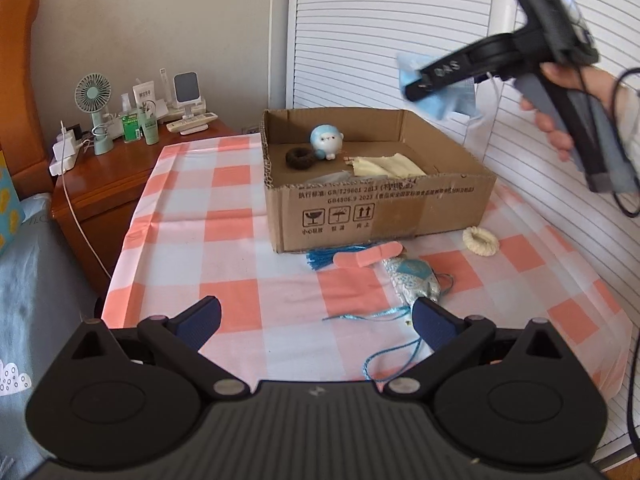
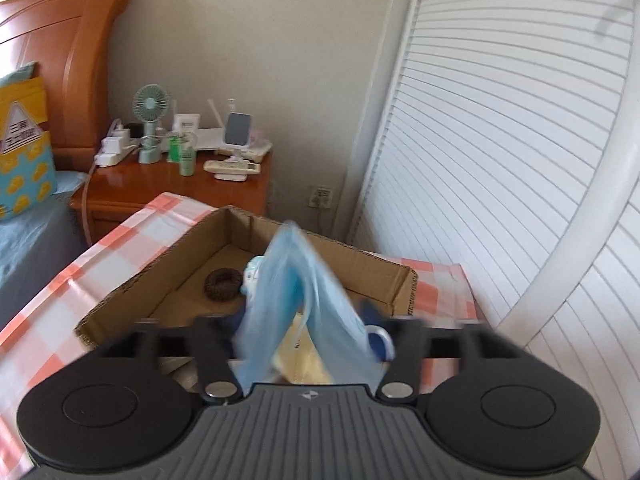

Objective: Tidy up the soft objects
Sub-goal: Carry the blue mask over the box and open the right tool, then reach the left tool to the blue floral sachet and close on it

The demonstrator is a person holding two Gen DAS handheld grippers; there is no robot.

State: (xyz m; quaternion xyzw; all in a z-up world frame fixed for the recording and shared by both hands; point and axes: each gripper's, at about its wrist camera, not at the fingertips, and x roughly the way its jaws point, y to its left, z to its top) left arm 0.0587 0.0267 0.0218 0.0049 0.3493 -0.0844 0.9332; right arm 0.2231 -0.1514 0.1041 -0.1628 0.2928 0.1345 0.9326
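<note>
Two grippers were ours: the right gripper (image 2: 304, 336) hung spread over the cardboard box (image 1: 376, 216), letting the blue cloth (image 2: 296, 292) drop. Our left gripper (image 1: 318, 320), wide and empty, should next grab the patterned pouch (image 1: 416, 280).

**Around the nightstand**

The wooden nightstand (image 1: 120, 168) holds a green fan (image 1: 93, 96), a green bottle (image 1: 131, 126), a remote (image 1: 192, 121) and a power strip (image 1: 66, 158). Left of it stands the headboard (image 2: 68, 60); right of it, louvred doors (image 1: 400, 32).
</note>
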